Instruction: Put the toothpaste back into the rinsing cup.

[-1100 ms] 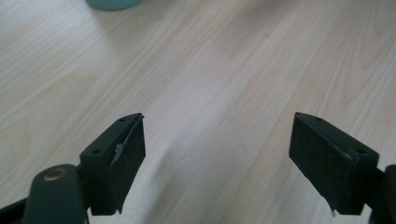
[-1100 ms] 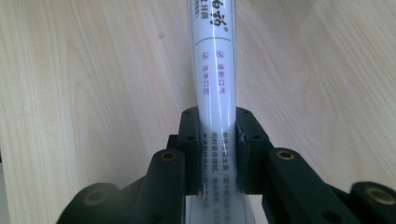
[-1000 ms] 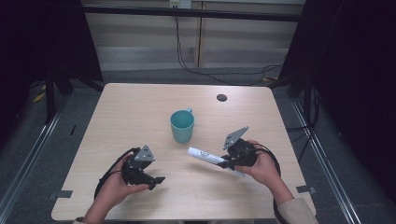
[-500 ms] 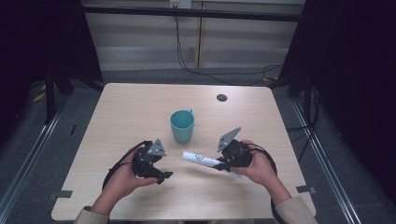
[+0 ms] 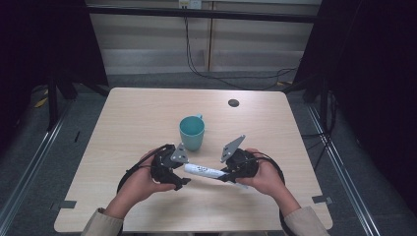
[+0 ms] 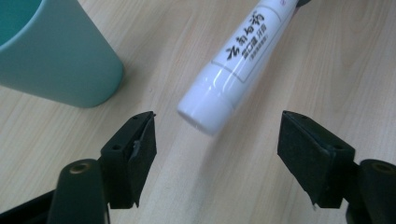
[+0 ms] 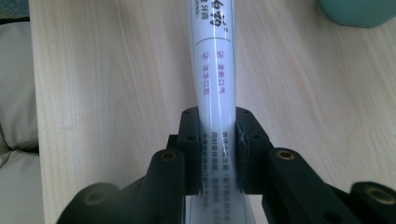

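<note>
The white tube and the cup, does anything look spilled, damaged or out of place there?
Nothing stands out. The white tube looks intact, clamped by the right gripper and held off the table. Its cap end points between the open jaws of the left gripper, which have just been closing. The teal cup stands upright, with no spill.

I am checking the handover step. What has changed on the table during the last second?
The left tool moved right toward the white tube, its jaws closing, pads still clear of the cap end. The right tool brought the tube slightly left and nearer the person. It remains shut on the tube; the teal cup did not move.
</note>
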The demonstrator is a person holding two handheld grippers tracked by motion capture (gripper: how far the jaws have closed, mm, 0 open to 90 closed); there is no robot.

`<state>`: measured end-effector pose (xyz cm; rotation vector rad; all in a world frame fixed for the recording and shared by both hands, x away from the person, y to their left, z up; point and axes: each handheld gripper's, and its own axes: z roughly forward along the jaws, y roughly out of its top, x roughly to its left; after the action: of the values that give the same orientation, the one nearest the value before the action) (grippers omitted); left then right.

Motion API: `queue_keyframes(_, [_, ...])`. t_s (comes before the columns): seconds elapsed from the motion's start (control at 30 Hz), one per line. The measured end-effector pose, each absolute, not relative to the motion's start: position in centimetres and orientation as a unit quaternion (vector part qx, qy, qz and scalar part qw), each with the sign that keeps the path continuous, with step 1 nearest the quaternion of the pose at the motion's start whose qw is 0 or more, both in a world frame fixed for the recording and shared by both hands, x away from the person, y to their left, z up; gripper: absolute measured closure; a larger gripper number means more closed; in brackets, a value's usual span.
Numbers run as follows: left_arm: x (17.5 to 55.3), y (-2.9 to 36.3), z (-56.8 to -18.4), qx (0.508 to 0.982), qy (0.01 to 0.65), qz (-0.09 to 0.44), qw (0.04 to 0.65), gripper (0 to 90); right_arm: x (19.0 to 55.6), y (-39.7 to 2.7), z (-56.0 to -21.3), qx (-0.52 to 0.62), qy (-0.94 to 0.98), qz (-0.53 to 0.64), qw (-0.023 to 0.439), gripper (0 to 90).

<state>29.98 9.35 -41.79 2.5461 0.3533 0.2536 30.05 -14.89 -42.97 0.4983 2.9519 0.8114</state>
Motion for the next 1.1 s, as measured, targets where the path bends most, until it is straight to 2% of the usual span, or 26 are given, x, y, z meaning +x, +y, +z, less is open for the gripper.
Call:
queue_keyframes(0.13, [30.0, 8.5, -41.8, 0.957, 0.11, 0.092, 0.254, 31.1, 30.0, -14.3, -42.9, 0.151, 0.953, 0.262, 0.019, 75.2])
queue_keyframes(1.1, [30.0, 5.8, -42.2, 0.966, 0.064, 0.08, 0.238, 44.8, 29.7, -13.0, -42.1, 0.124, 0.957, 0.262, 0.019, 75.1])
